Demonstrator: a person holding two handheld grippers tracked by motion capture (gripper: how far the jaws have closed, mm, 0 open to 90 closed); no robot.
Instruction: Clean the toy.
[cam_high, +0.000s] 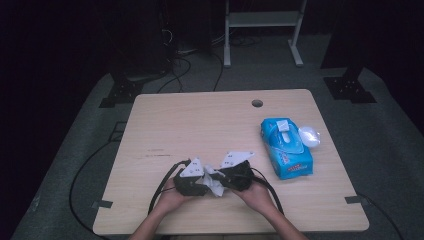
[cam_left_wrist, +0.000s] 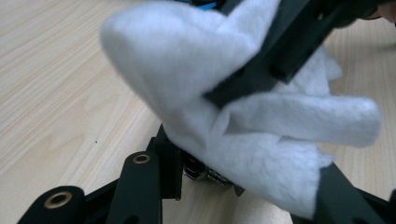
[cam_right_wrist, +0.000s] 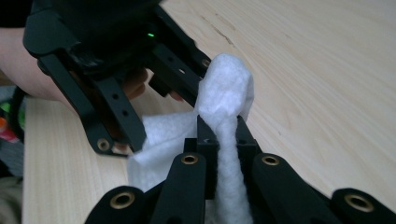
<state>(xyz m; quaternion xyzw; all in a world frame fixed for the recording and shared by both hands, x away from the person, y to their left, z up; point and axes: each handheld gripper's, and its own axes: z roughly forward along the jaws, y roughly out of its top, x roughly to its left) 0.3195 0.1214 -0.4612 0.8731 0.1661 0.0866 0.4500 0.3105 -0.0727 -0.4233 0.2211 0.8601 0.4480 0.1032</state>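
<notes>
Both grippers meet over the near middle of the wooden table (cam_high: 200, 125), facing each other with a white wipe (cam_high: 214, 186) bunched between them. The right gripper (cam_right_wrist: 219, 135) has its jaws closed tight on a twisted strand of the wipe: in the right gripper view the cloth runs down between the two black jaws and swells into a soft lump just past their tips. The rest of the wipe spreads to the left of that lump and reaches the jaws of the left gripper (cam_right_wrist: 140, 112), which comes in from the upper left of that view.

In the left gripper view the wipe (cam_left_wrist: 243, 116) hangs close in front of the camera and drapes over the right gripper's black jaw. The left gripper's own jaws stand fairly narrow, with the wipe lying across them; I cannot tell whether its pads press on the cloth.

In the high view each hand holds its gripper low over the table, the left gripper (cam_high: 192, 180) just beside the right gripper (cam_high: 235, 175). A blue pack of wipes (cam_high: 287, 150) lies well apart, to the right.
</notes>
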